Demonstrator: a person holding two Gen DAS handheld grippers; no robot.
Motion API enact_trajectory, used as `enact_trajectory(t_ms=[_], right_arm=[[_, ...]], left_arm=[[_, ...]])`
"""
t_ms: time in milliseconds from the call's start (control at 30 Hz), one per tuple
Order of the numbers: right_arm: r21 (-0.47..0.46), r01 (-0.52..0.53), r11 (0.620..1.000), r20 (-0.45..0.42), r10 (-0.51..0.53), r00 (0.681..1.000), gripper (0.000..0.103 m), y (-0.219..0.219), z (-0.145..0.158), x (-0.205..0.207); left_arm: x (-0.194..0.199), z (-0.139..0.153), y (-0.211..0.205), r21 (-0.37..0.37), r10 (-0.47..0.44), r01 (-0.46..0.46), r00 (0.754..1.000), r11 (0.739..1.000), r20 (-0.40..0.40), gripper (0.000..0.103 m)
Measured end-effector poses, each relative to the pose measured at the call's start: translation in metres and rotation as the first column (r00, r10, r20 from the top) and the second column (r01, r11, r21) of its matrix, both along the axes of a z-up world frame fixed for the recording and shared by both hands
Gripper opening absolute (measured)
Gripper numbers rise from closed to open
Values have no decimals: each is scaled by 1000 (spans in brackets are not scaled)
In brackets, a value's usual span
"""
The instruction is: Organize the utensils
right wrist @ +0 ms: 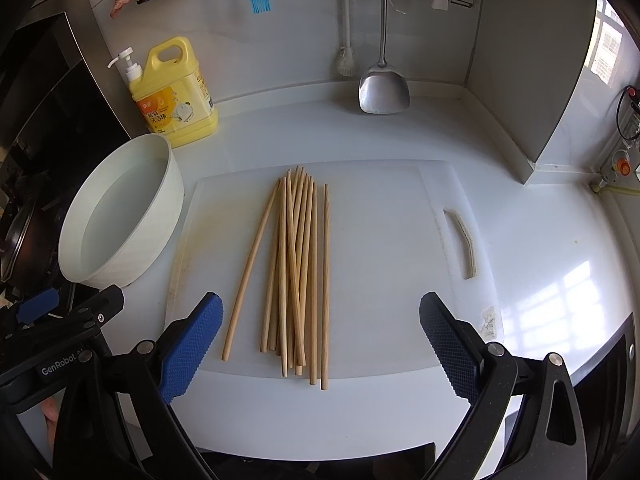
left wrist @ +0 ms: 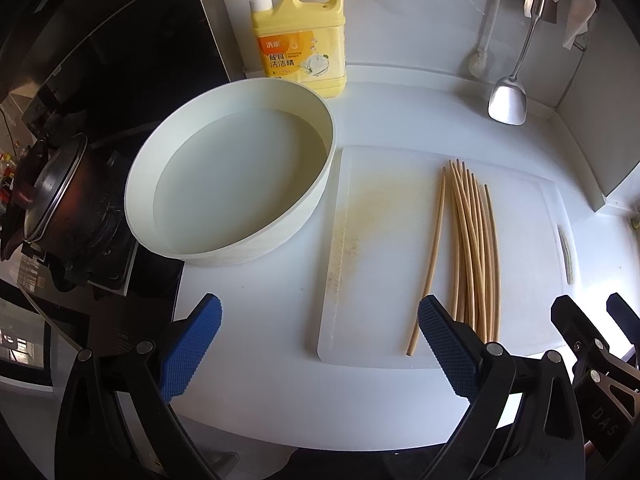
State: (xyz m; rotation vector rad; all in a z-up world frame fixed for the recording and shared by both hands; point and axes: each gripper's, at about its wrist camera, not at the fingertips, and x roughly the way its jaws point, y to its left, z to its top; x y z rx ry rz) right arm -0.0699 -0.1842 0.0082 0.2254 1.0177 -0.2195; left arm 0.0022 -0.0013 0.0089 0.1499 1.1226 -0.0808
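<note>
Several wooden chopsticks (right wrist: 296, 272) lie in a loose bundle on a white cutting board (right wrist: 384, 280); they also show in the left wrist view (left wrist: 472, 248) on the board (left wrist: 384, 248). One chopstick (right wrist: 250, 272) lies a little apart on the left. My right gripper (right wrist: 320, 344) is open and empty, just in front of the near ends of the chopsticks. My left gripper (left wrist: 320, 344) is open and empty over the counter, left of the chopsticks, in front of a white basin (left wrist: 228, 180) with water in it.
A yellow dish soap bottle (right wrist: 176, 96) stands behind the basin (right wrist: 120, 216). A metal spatula (right wrist: 384, 88), a white brush (right wrist: 346, 60) and a blue silicone brush (right wrist: 260, 2) hang on the back wall. A stove with a dark pot (left wrist: 52, 192) is at the left.
</note>
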Motion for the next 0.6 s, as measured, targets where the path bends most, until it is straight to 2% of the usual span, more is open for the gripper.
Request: enact_trajectory(t_ms=[600], right_arm=[[0,3,1000,8,-3,1000,94,0,2,-3]], left_arm=[[-4,1,2,3,-6,6,1000,1000,6,97]])
